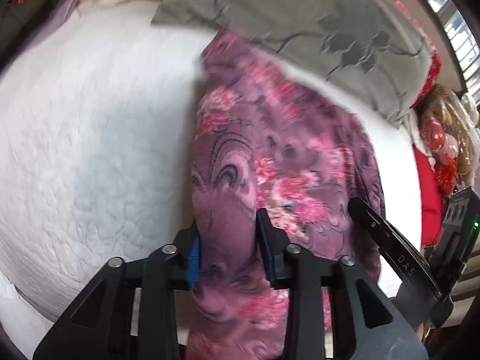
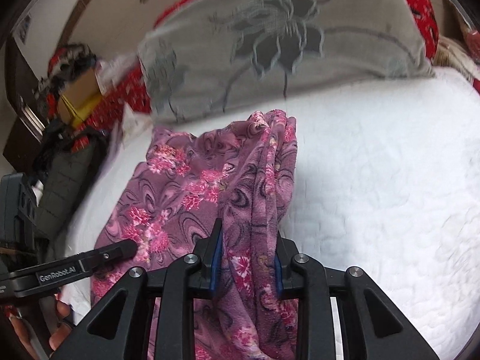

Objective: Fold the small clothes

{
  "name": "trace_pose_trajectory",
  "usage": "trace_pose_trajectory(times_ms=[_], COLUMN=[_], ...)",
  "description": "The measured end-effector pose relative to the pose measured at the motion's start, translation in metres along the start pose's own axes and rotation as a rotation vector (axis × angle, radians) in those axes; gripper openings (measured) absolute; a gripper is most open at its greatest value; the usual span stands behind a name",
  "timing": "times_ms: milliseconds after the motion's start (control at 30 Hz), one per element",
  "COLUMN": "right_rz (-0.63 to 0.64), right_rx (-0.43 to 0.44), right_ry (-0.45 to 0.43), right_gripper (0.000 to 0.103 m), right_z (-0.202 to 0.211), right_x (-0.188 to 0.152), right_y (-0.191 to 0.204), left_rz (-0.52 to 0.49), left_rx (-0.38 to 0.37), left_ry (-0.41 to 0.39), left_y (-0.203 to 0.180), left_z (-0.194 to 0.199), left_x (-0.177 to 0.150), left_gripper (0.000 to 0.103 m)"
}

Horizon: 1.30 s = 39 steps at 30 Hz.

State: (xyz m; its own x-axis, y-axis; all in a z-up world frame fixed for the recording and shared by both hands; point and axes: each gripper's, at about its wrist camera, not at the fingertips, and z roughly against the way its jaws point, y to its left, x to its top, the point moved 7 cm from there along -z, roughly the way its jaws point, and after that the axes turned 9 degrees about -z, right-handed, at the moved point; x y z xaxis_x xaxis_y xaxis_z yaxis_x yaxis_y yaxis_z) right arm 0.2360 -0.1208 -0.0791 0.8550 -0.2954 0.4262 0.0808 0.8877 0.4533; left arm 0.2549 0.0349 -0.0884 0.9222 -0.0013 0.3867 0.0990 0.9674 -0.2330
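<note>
A purple fleece garment (image 1: 279, 150) with pink flowers lies on a white quilted bed cover (image 1: 90, 135). In the left wrist view my left gripper (image 1: 228, 222) is shut on a thick fold at its near left side, and the cloth fills the gap between the pads. To the right, a black finger of the other gripper (image 1: 375, 228) reaches onto the same garment. In the right wrist view my right gripper (image 2: 248, 231) is shut on a bunched ridge of the garment (image 2: 180, 186), which runs away from it in folds. A left finger (image 2: 120, 250) rests on the cloth at lower left.
A grey flower-patterned pillow (image 2: 285, 45) lies just beyond the garment, with red patterned cloth behind it. A cardboard box (image 2: 81, 90) and a dark bag (image 2: 69, 174) sit off the bed's left side. A person's hand (image 2: 60, 324) shows at lower left. White cover (image 2: 375, 180) stretches to the right.
</note>
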Motion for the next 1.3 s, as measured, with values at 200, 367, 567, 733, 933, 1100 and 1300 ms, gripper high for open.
trace_pose_trajectory(times_ms=[200,367,567,733,933,1100,1300], right_rz=[-0.085,-0.063,0.083,0.063,0.178,0.229,0.273], right_rx=[-0.006,0.039,0.025,-0.078,-0.033,-0.042,-0.064], right_ry=[-0.005,-0.123,-0.065,-0.011,-0.032,0.071,0.040], right_gripper=[0.046,0.045,0.023,0.019,0.028,0.029,0.033], right_z=[0.013,0.027,-0.017,-0.059,-0.011,-0.014,0.012], right_x=[0.011,0.053,0.062,0.070,0.056,-0.003,-0.021], right_y=[-0.029,-0.021,0.012,-0.006,0.009,0.001,0.019], left_rz=[-0.091,-0.194,-0.198,-0.138,-0.135,-0.150,-0.170], left_rx=[0.006,0.064,0.133,0.102,0.073,0.087,0.101], left_ry=[-0.113,-0.177,-0.092,-0.064,-0.124,-0.052,-0.088], left_y=[0.007,-0.012,-0.008,0.005,0.023,0.030,0.026], left_z=[0.027,0.026,-0.032,-0.046,0.011,-0.002,0.040], left_x=[0.010,0.054,0.082,0.091,0.063,0.005,-0.016], left_gripper=[0.042,0.042,0.047,0.060,0.058,0.062,0.061])
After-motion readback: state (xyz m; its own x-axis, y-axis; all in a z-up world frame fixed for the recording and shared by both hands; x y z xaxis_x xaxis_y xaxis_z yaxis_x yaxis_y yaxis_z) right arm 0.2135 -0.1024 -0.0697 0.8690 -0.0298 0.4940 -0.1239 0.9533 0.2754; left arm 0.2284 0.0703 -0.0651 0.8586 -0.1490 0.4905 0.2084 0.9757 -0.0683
